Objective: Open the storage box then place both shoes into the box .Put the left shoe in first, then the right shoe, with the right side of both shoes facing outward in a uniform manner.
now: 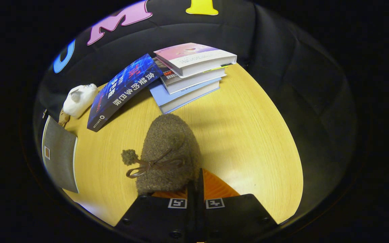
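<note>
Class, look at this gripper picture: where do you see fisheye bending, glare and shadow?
Gripper view: the table edge bows into a curve; pale glare lies on the wood right of the slipper; soft shadow falls beside the book stack; the gripper jaws stand closed on the slipper's rim.

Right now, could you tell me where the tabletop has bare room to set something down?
The widest bare patch of the wooden table lies right of the fuzzy brown shoe, below the stack of books. A narrower strip runs between the shoe and the grey box. It is crowded around the blue book and white toy. The hand-held gripper is shut on the shoe's rim.
</note>
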Tool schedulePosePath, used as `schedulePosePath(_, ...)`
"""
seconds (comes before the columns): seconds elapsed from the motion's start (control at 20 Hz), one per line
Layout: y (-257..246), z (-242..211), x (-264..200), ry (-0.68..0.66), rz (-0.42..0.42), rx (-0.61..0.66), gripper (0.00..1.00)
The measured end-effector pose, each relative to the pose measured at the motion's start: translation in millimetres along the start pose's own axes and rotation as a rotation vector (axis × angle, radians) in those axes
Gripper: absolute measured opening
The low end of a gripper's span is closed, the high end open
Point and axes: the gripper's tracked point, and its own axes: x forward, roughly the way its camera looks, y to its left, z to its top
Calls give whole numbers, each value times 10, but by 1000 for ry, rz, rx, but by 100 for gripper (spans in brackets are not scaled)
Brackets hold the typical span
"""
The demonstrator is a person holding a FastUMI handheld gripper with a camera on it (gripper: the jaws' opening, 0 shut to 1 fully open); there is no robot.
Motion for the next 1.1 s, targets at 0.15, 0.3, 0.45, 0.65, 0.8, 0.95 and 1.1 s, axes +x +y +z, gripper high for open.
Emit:
schedulePosePath(0.15, 72, 46, -117, -18, -9, 10, 5)
schedulePosePath(0.3, 227, 142, -344, -39, 0, 39, 5)
schedulePosePath(0.45, 462, 249, -615, -72, 31, 59, 5)
schedulePosePath(0.65, 840, 312, -983, -90, 68, 94, 5)
schedulePosePath(0.8, 1130, 395, -1229, -118, 69, 76, 5)
schedulePosePath(0.95, 1538, 491, -1443, -140, 102, 62, 5)
schedulePosePath(1.1, 2031, 589, -1638, -151, 151, 77, 5)
